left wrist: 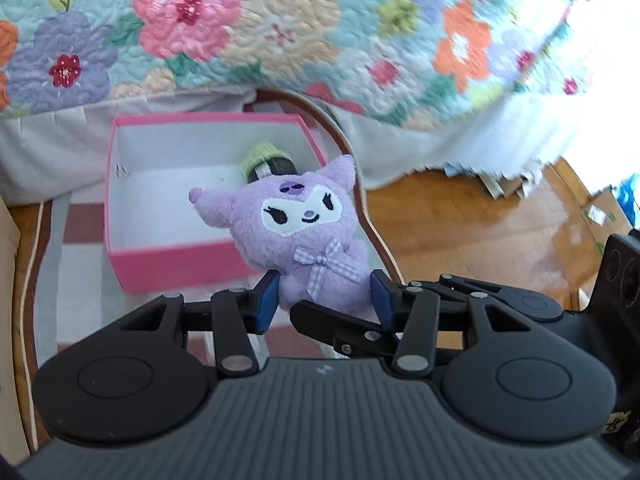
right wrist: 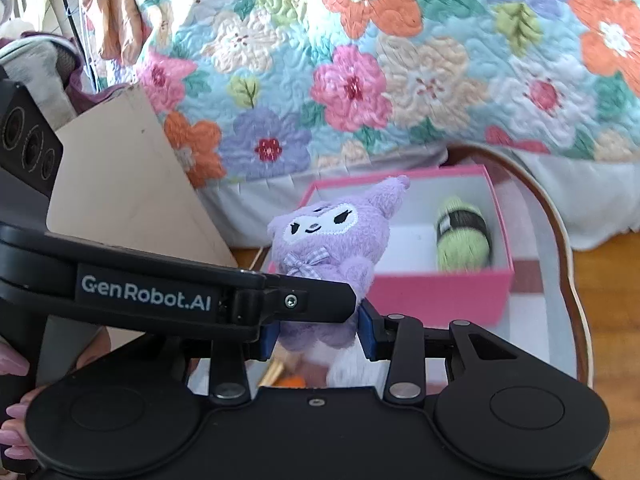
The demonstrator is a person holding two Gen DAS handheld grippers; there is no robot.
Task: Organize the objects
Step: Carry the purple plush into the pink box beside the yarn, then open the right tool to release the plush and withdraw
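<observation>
A purple plush toy [left wrist: 310,232] sits between the blue pads of both grippers at once. In the left wrist view the left gripper [left wrist: 324,300] has its pads pressed against either side of the toy's lower body, the jaws drawn in snug around it; the right gripper's finger crosses just below the toy, at its base. The toy faces the camera, tilted to the left, with a checked bow [left wrist: 326,266] on its chest.

In the right wrist view the right gripper [right wrist: 318,338] also has its pads against the toy's base — closed on it from both sides — while the left gripper's black finger [right wrist: 304,300] with a printed label cuts across in front from the left. A hand with pink nails [right wrist: 14,412] shows at the lower left edge.

Just behind the toy is an open pink box [right wrist: 440,292] with a white interior, resting on a tray [right wrist: 560,240] with a curved brown rim. Inside the box, toward its far right corner in the right view, lies a green yarn skein [right wrist: 460,240] with a dark band. The toy is held above the box's near edge, not inside it.

A floral quilt [left wrist: 280,32] fills the background, and a wooden floor [left wrist: 460,220] shows beside the tray.
</observation>
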